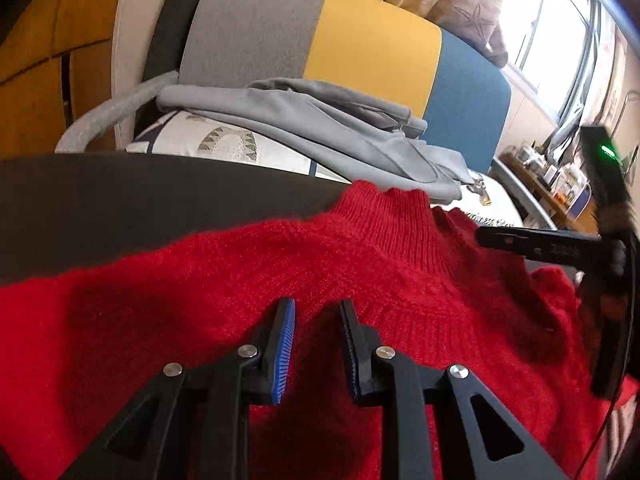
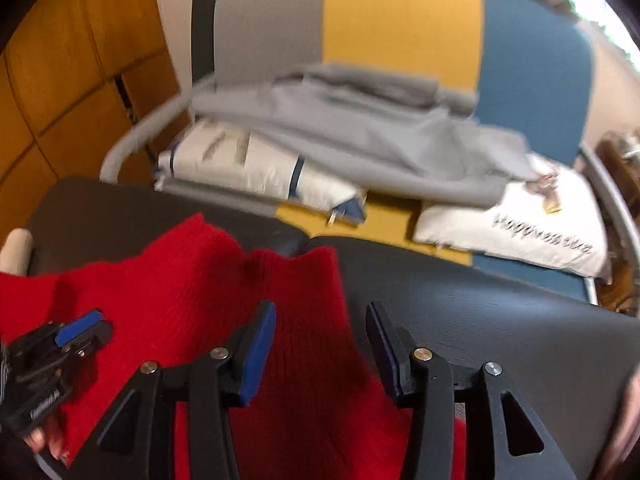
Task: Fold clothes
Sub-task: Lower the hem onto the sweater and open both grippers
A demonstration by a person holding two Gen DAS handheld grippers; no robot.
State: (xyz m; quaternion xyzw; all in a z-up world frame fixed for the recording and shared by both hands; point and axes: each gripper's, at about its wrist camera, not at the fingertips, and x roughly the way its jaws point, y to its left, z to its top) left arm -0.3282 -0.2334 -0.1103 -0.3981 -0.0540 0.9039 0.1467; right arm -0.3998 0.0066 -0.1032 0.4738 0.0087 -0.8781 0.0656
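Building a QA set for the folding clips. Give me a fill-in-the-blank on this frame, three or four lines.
1. The sweater on the dark table is ____ in colour.
2. The left gripper has its jaws ____ above the knit.
3. The grey garment lies on the ____ behind the table.
4. The right gripper holds ____.

Missing words: red; open; sofa; nothing

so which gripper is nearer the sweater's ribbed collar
Right. The right gripper has its open jaws straddling the edge of the ribbed collar of the red sweater. The left gripper, jaws also open, sits back over the sweater's body, short of the collar.
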